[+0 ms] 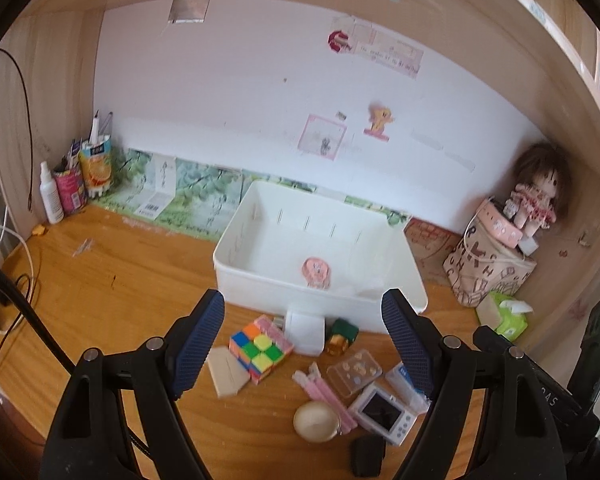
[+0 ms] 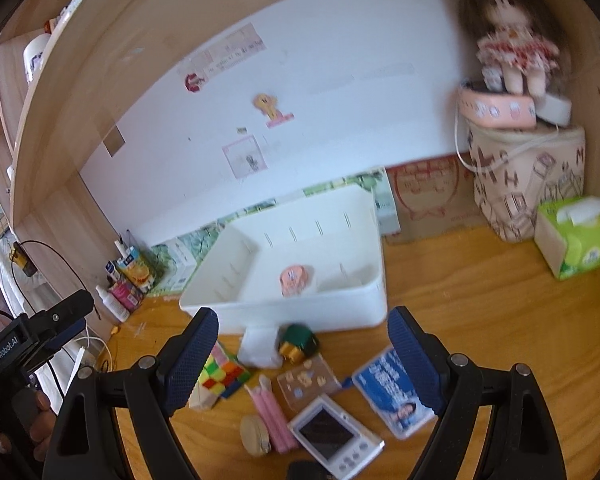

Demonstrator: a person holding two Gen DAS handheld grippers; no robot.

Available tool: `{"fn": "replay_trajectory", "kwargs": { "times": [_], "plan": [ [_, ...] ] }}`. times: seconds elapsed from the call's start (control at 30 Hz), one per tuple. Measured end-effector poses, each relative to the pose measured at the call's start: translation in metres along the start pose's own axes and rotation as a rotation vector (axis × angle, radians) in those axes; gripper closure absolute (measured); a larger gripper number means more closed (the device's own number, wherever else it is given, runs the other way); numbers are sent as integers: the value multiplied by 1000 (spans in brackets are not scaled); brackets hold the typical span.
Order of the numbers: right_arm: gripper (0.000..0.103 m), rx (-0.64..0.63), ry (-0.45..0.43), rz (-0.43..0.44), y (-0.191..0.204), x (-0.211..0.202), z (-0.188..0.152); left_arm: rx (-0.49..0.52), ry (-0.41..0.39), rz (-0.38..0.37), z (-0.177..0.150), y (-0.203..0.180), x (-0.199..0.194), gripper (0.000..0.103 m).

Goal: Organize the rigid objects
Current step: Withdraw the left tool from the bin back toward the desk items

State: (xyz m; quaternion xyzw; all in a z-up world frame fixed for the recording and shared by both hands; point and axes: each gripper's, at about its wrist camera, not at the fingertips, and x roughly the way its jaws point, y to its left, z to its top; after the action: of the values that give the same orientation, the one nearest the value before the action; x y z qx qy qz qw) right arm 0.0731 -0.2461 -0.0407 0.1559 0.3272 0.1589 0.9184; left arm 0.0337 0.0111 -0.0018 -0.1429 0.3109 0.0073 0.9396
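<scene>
left gripper [image 1: 302, 328] wide, holds nothing | right gripper [image 2: 303, 338] wide, holds nothing | white bin [image 1: 260, 284] far on the wooden desk [image 1: 120, 280] - pink round thing [image 1: 316, 271] inside | rubik's cube [image 1: 260, 348], little white screen gadget [image 1: 384, 408] and clear box [image 1: 354, 372] near, just in front of bin

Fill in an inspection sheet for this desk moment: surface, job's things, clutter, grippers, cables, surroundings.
Surface: wooden desk, bare at left.
Job's things: white bin holds one pink round item; in front lie a colour cube, pink sticks, small screen device, clear case, round beige case.
Clutter: tissue pack, patterned bag, doll, spray bottle, pen cups.
Grippers: left gripper open, empty; right gripper open, empty.
Cables: black and white leads at desk's left edge.
Surroundings: white wall with stickers, wooden shelving.
</scene>
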Motion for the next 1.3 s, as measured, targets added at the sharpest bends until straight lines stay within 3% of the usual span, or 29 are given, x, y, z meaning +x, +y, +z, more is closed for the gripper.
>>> {"fn": "replay_trajectory", "kwargs": {
  "times": [0.47, 0.87, 1.3],
  "plan": [
    [16, 150, 105, -26, -32, 4, -38, 59, 141, 42, -27, -9, 9, 20],
    [16, 249, 166, -101, -41, 3, -60, 145, 213, -52, -22, -18, 22, 20],
    [16, 338, 197, -171, -19, -6, -73, 257, 246, -183, -6, -15, 19, 20]
  ]
}}
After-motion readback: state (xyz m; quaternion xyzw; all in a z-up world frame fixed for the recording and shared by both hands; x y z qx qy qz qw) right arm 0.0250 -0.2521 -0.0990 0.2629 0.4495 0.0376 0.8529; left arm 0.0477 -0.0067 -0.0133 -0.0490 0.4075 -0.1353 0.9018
